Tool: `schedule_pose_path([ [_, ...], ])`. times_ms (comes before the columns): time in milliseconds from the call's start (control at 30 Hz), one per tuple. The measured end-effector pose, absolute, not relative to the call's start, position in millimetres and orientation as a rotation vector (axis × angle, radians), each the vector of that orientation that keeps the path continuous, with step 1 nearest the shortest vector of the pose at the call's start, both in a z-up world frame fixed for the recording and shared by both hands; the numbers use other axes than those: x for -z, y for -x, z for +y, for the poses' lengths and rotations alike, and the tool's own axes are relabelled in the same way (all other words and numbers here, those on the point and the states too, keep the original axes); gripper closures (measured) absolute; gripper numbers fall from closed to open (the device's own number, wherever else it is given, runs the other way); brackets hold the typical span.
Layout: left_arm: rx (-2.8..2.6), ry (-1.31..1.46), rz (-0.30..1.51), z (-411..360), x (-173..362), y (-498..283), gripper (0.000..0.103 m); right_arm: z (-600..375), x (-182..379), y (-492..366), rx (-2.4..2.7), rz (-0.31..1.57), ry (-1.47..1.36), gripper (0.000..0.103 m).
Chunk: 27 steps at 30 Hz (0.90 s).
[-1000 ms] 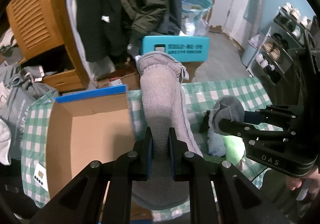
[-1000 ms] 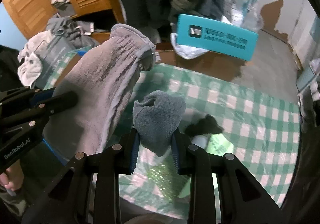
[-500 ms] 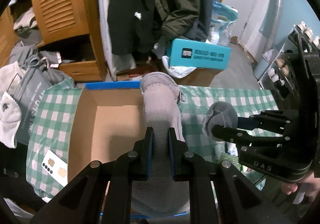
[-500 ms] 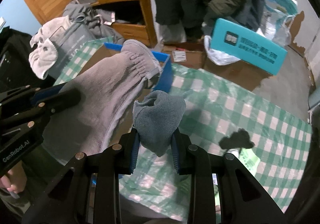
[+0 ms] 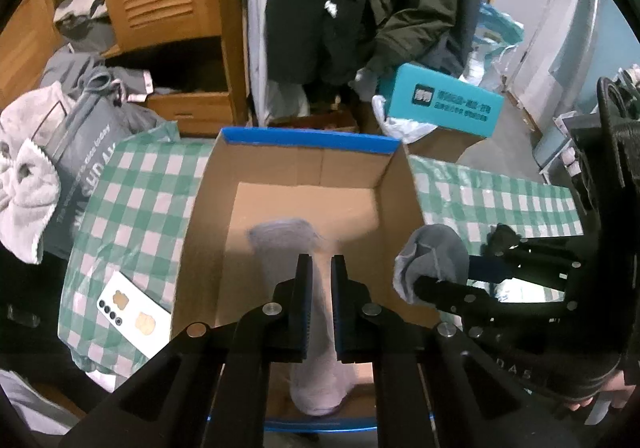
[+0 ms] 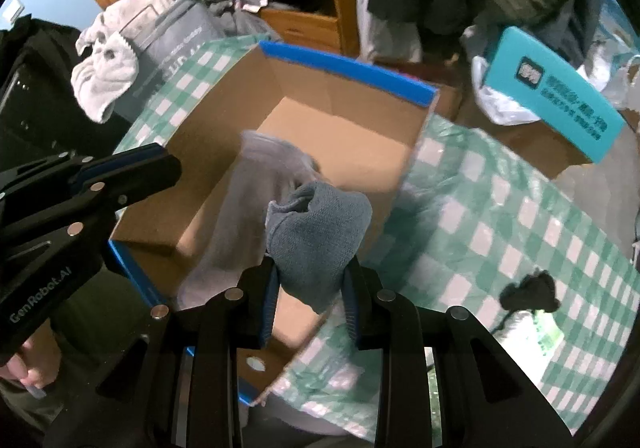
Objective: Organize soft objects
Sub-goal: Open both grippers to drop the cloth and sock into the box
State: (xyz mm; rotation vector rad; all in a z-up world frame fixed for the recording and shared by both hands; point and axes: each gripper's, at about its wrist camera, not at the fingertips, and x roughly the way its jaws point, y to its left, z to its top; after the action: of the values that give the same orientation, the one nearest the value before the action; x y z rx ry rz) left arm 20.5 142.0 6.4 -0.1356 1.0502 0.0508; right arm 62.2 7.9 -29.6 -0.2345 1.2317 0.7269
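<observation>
L gripper [image 5: 321, 268] fingers gripping light grey sock [image 5: 316, 328] over cardboard box [image 5: 304, 172]; R gripper [image 6: 310, 280] fingers holding blue-grey sock [image 6: 316, 232].

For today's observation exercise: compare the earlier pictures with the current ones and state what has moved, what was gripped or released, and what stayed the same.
Both grippers carried their socks sideways to the cardboard box. The light grey sock in the left gripper now hangs inside the box instead of beside it. The jaws have just closed a little further on it. The right gripper brought the blue-grey sock over the box's edge. Unchanged: both grips, the checked cloth, the box.
</observation>
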Motion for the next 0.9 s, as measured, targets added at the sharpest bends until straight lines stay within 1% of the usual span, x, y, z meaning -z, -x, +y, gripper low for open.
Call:
schedule_pose_path([
  [67,-0.058,0.144,1.064,145,-2,-21,0.094,12,35,-63,-0.731,1.255,0.228,0.072],
  [133,-0.065,0.146,1.077,148,2,-21,0.094,15,38,-64,-0.726,1.266,0.226,0.071],
  [167,-0.066,0.148,1.082,149,2,-21,0.093,16,39,-65,-0.722,1.269,0.229,0.067],
  [200,-0.069,0.149,1.084,149,3,-21,0.093,16,40,-66,-0.72,1.273,0.229,0.065],
  [233,-0.073,0.149,1.084,149,2,-21,0.09,15,39,-66,-0.714,1.271,0.223,0.062],
  [300,-0.08,0.151,1.084,150,2,-21,0.077,13,38,-67,-0.705,1.261,0.217,0.055],
  [333,-0.084,0.15,1.08,150,2,-21,0.067,12,37,-68,-0.701,1.255,0.215,0.049],
  [367,-0.087,0.149,1.071,150,1,-21,0.061,10,36,-68,-0.697,1.249,0.211,0.041],
  [400,-0.09,0.148,1.065,149,0,-20,0.059,9,35,-68,-0.695,1.246,0.207,0.039],
  [500,-0.084,0.144,1.065,147,-1,-20,0.056,2,31,-71,-0.681,1.235,0.189,0.037],
  [600,-0.086,0.135,1.068,143,-1,-22,0.05,-7,28,-74,-0.659,1.231,0.165,0.033],
  [900,-0.056,0.108,1.098,125,3,-27,0.05,-42,21,-80,-0.594,1.213,0.137,0.03],
])
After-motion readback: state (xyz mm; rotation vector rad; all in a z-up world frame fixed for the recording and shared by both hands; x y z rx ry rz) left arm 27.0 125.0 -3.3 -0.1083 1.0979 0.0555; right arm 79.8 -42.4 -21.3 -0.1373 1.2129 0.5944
